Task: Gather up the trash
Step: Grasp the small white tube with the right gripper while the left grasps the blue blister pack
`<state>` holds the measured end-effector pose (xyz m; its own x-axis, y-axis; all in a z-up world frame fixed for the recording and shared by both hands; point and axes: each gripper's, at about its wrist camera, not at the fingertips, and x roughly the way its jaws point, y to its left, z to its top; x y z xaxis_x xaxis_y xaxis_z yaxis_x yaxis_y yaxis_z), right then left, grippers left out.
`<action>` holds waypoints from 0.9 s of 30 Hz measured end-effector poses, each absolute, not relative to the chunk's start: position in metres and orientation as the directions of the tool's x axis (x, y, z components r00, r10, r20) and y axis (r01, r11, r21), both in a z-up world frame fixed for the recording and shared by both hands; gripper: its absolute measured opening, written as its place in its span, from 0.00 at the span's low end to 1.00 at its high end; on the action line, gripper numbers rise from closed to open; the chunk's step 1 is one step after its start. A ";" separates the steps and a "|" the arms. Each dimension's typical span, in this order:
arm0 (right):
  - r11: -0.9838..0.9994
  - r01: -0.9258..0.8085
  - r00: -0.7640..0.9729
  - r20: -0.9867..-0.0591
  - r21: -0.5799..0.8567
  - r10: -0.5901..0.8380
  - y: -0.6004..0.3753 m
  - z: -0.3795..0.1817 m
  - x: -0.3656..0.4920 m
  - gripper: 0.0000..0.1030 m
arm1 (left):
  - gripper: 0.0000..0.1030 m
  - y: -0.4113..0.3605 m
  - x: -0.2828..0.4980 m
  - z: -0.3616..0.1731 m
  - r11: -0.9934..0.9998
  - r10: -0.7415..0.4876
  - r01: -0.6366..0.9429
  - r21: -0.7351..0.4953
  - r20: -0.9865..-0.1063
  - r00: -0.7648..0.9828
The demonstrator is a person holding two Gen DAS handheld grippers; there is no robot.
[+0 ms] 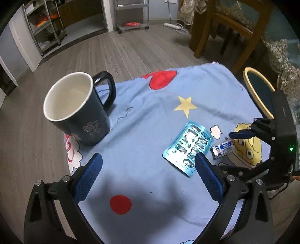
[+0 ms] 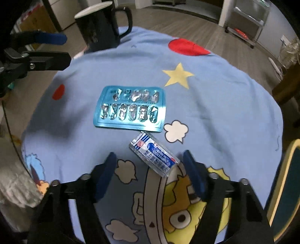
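A blue used pill blister pack (image 1: 188, 148) (image 2: 130, 108) lies flat on the blue cartoon cloth (image 1: 150, 105) (image 2: 215, 105). A small white-and-blue wrapper (image 1: 223, 149) (image 2: 154, 156) lies beside it. A dark mug (image 1: 78, 108) (image 2: 102, 26) with a white inside stands upright at the cloth's edge. My left gripper (image 1: 149, 159) is open and empty, its right finger next to the blister pack's near corner. My right gripper (image 2: 149, 155) is open, low over the cloth, with the wrapper between its fingertips, apart from both pads.
The cloth covers a small round table. A stool with a yellow rim (image 1: 258, 92) (image 2: 286, 180) stands beside it. Wooden chairs (image 1: 225, 28) and a wheeled metal rack (image 1: 131, 15) stand on the wood floor beyond.
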<state>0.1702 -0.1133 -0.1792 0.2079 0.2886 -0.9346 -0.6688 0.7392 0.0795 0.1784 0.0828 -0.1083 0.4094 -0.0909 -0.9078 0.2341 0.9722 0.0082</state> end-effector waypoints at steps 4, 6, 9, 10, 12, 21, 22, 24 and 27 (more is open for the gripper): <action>0.754 -0.653 0.221 -0.937 0.064 0.271 -0.112 -0.187 0.174 0.39 | 0.94 0.076 0.180 -0.115 0.967 -0.094 0.256 0.009 -0.916 0.389; 0.764 -0.639 0.207 -0.937 0.088 0.281 -0.117 -0.185 0.177 0.24 | 0.94 0.073 0.181 -0.118 0.964 -0.099 0.267 0.007 -0.919 0.381; 0.776 -0.622 0.197 -0.939 0.103 0.282 -0.125 -0.178 0.179 0.20 | 0.94 0.065 0.185 -0.123 0.958 -0.098 0.285 0.013 -0.923 0.373; 0.787 -0.608 0.197 -0.940 0.105 0.278 -0.130 -0.175 0.180 0.19 | 0.94 0.061 0.186 -0.127 0.956 -0.098 0.293 0.015 -0.926 0.366; 0.809 -0.576 0.189 -0.943 0.119 0.273 -0.142 -0.168 0.181 0.19 | 0.94 0.054 0.188 -0.132 0.951 -0.090 0.309 0.026 -0.931 0.355; 0.896 -0.408 0.238 -0.927 0.175 0.289 -0.215 -0.092 0.180 0.19 | 0.94 0.015 0.198 -0.157 0.921 -0.116 0.389 0.018 -0.941 0.318; 0.902 -0.392 0.246 -0.923 0.183 0.294 -0.222 -0.090 0.180 0.19 | 0.94 0.012 0.198 -0.160 0.919 -0.114 0.394 0.021 -0.942 0.317; 0.907 -0.340 0.252 -0.905 0.250 0.344 -0.238 -0.091 0.181 0.19 | 0.94 0.010 0.200 -0.167 0.918 -0.109 0.396 0.023 -0.946 0.307; 0.905 -0.289 0.255 -0.886 0.313 0.388 -0.245 -0.097 0.191 0.19 | 0.94 0.007 0.200 -0.175 0.915 -0.086 0.401 0.045 -0.949 0.303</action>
